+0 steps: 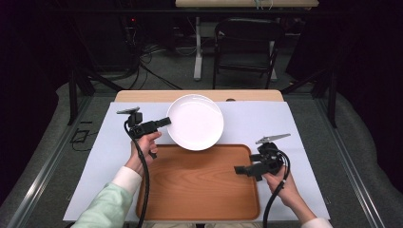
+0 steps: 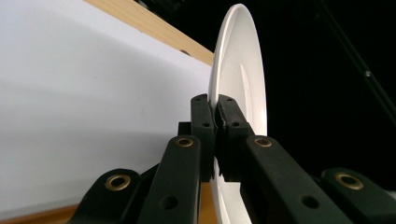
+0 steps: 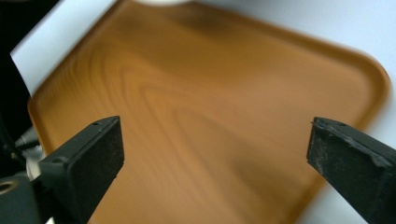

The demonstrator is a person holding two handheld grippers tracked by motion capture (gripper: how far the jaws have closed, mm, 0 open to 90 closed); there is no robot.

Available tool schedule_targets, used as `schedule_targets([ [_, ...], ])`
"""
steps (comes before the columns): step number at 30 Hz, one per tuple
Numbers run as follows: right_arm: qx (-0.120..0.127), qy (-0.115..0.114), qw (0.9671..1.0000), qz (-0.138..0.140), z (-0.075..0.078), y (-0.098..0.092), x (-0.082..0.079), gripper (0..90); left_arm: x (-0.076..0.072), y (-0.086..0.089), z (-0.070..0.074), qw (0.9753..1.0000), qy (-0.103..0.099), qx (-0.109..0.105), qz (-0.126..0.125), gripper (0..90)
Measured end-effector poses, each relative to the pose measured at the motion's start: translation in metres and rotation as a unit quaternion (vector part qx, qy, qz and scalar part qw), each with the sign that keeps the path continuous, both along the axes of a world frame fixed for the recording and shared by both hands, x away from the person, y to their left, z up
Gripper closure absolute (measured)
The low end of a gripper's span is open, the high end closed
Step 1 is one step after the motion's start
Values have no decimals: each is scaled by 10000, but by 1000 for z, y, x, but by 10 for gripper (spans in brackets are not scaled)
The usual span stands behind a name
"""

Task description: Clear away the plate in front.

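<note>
A round white plate (image 1: pixel 195 121) hangs above the table's far middle, its near edge over the far rim of the wooden tray (image 1: pixel 199 183). My left gripper (image 1: pixel 167 121) is shut on the plate's left rim. In the left gripper view the plate (image 2: pixel 238 70) stands edge-on, pinched between the two black pads (image 2: pixel 204 116). My right gripper (image 1: pixel 237 169) hovers over the tray's right side, pointing left. In the right gripper view its fingers (image 3: pixel 88 158) stand wide open with nothing between them, above the bare tray (image 3: pixel 196 116).
A white sheet (image 1: pixel 266 123) covers the wooden table (image 1: pixel 142 96) under the tray. Beyond the table stand a dark folding chair (image 1: pixel 244 45), a white table leg (image 1: pixel 198 47) and loose cables (image 1: pixel 142 57) on the floor.
</note>
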State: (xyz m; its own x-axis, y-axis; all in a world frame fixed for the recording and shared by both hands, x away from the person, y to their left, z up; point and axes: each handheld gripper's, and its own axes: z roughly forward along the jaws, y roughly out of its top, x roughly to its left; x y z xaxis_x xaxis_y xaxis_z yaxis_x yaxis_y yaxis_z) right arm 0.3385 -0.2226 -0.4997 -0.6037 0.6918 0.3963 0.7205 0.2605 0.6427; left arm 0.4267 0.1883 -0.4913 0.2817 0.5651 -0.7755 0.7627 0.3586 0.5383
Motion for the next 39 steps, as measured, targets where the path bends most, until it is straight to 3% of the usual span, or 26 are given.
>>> schedule_targets([
  [1, 185, 97, 9998, -45, -2, 6, 9, 61, -1, -1, 0, 10000, -3, -19, -27, 871],
  [6, 659, 307, 9970, -266, -13, 22, 44, 142, -12, -8, 0, 9994, -50, -73, -327, 871],
  [9, 971, 274, 9944, -326, -14, 25, 52, 203, -20, -13, 0, 9985, -106, -63, -529, 868],
  [11, 1091, 231, 9929, -420, -13, 25, 54, 314, -24, -15, 0, 9980, -129, -55, -624, 866],
  [15, 1100, 211, 9925, -486, -11, 23, 51, 452, -31, -19, -2, 9971, -170, -1, -743, 862],
  [17, 1016, 128, 9931, -569, -9, 20, 49, 572, -32, -17, -2, 9969, -196, -37, -760, 864],
  [20, 1005, 16, 9930, -625, -5, 17, 47, 648, -37, -17, -2, 9961, -289, 1, -833, 865],
  [29, 1067, -132, 9924, -598, 1, 11, 39, 721, -46, -18, -5, 9939, -472, 261, -958, 865],
  [34, 1061, -321, 9922, -572, 8, 8, 32, 757, -55, -21, 0, 9900, -766, 558, -1049, 852],
  [39, 1053, -460, 9920, -520, 15, 8, 25, 776, -61, -21, 3, 9871, -918, 746, -1082, 843],
])
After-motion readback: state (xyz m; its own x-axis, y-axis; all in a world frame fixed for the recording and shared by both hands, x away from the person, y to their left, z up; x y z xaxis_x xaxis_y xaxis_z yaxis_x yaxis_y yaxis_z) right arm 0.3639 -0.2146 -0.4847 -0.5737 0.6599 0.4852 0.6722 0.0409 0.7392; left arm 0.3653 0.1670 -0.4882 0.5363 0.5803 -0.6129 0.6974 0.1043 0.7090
